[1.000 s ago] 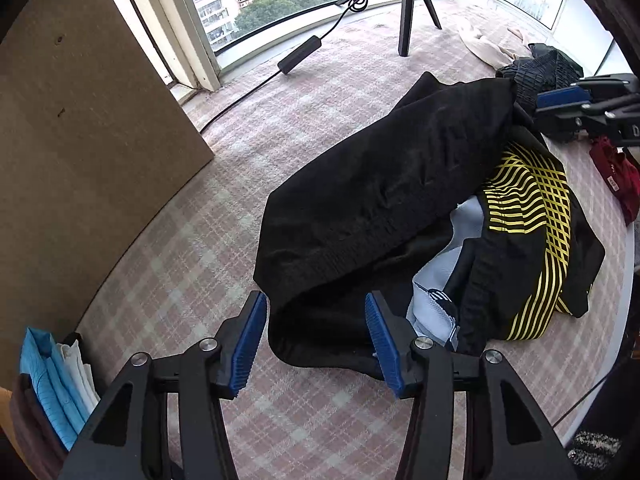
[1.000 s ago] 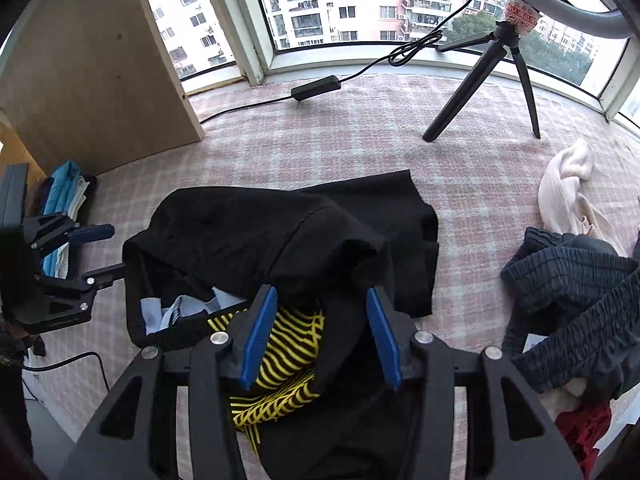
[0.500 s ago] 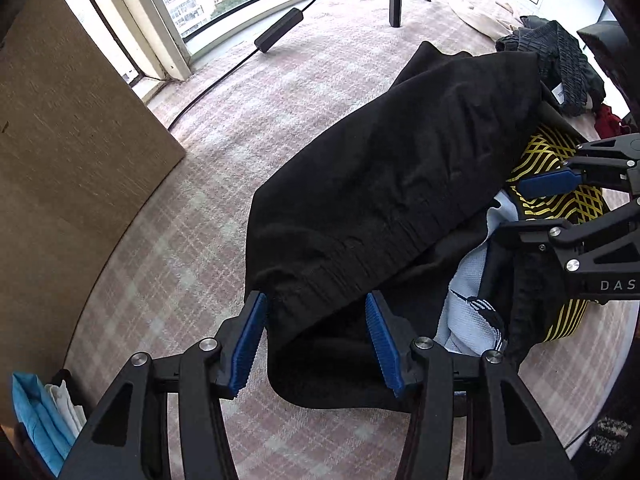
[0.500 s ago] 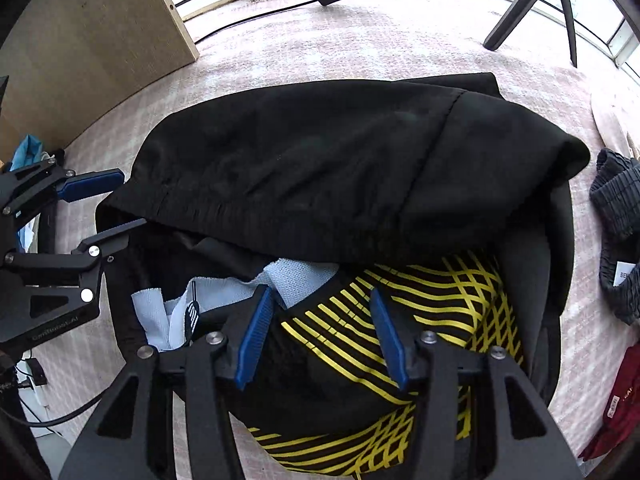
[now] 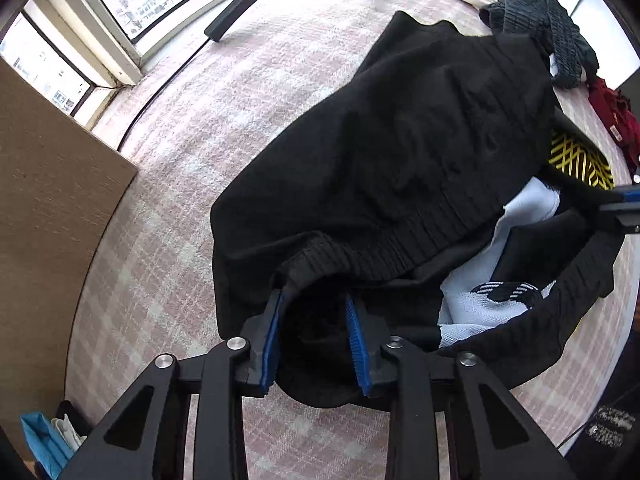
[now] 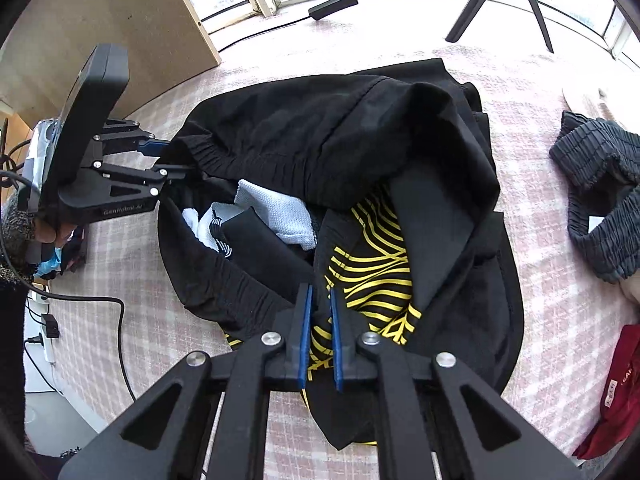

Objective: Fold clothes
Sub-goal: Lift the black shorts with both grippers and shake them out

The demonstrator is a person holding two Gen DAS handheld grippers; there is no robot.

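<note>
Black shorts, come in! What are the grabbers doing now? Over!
Right gripper shut on black shorts. Left gripper around waistband, closure unclear. Grey garment lies apart.

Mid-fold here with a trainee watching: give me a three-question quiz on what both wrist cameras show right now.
1. True or false: the right gripper is pinched nearly shut on the black and yellow striped garment.
2. Multiple choice: the left gripper straddles which part of the black shorts? A) a leg hem B) the ribbed elastic waistband C) a pocket
3. Fill in: the garment lying apart at the right edge of the right wrist view is a dark grey ____ knit garment.

Key: 1 true; 2 B; 3 ribbed.
</note>
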